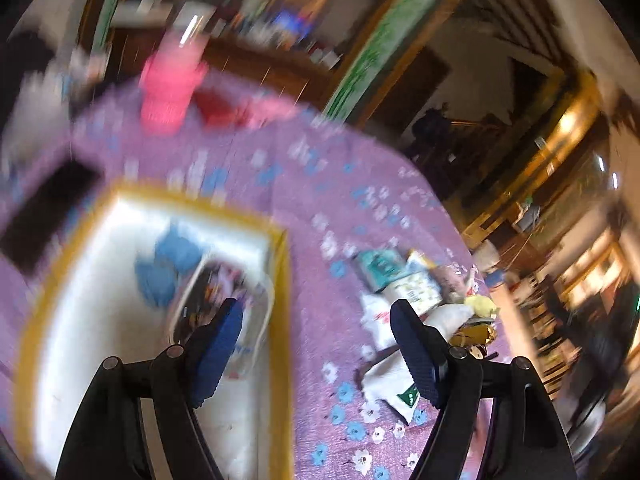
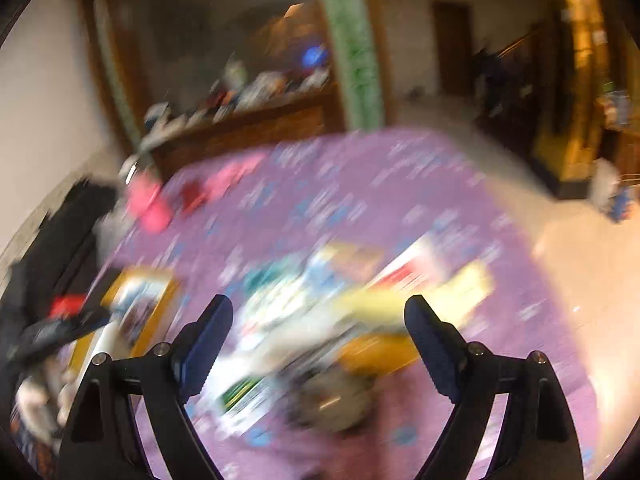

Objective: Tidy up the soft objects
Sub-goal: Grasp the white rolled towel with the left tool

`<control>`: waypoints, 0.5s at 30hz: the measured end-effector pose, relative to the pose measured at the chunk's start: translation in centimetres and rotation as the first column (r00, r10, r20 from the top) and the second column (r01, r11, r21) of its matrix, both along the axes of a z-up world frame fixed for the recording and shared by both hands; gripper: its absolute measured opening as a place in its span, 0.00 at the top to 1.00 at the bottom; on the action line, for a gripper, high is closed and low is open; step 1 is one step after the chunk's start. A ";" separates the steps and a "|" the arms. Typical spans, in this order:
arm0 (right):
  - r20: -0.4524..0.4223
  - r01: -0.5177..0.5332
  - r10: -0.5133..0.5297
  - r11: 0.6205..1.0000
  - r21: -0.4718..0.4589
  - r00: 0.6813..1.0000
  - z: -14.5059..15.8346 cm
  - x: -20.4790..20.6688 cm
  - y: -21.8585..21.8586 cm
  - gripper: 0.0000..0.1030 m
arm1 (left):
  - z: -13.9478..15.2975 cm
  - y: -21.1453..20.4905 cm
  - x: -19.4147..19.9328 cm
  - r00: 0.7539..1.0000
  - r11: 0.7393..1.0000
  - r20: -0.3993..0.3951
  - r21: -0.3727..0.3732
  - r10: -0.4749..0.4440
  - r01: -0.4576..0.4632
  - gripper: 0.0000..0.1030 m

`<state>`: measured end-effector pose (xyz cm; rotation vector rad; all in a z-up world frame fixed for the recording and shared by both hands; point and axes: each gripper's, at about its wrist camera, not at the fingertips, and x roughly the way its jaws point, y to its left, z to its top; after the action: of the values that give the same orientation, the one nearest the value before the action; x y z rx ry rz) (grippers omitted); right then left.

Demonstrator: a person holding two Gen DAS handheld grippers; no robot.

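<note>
Purple floral cloth [image 1: 304,184] everywhere, blur too. Hovering the left gripper [image 1: 316,344] wide open and empty, between the yellow-rimmed bin [image 1: 280,264] and the pile of soft packets [image 1: 404,284]. Swinging the right gripper [image 2: 318,344], also gaping and holding nothing, above that same pile. Risking a sloppy grab or dragging neighbours along, probably. Not making out any packet's long axis through the smear.
</note>
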<state>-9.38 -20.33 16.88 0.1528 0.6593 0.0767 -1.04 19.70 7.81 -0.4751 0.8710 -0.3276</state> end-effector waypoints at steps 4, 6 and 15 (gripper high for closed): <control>0.230 0.013 -0.040 0.993 0.118 0.972 1.1 -2.5 -6.0 0.00 | 4.6 -3.5 -3.1 0.979 0.988 0.199 0.154 -0.051 0.020 0.00; 0.084 0.034 -0.051 0.982 0.187 0.995 -1.6 -0.7 -8.6 0.00 | 5.5 -5.4 -3.8 0.966 0.983 0.252 0.180 -0.065 0.019 0.00; -0.115 0.255 -0.234 0.938 0.235 0.965 -11.8 3.9 -15.6 0.00 | 2.0 -14.9 -2.3 0.961 0.917 0.155 0.365 -0.231 0.162 0.02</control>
<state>-5.44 -35.94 5.06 0.4809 0.7097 -0.0890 -3.31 4.77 9.79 -0.0214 0.7654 -0.3884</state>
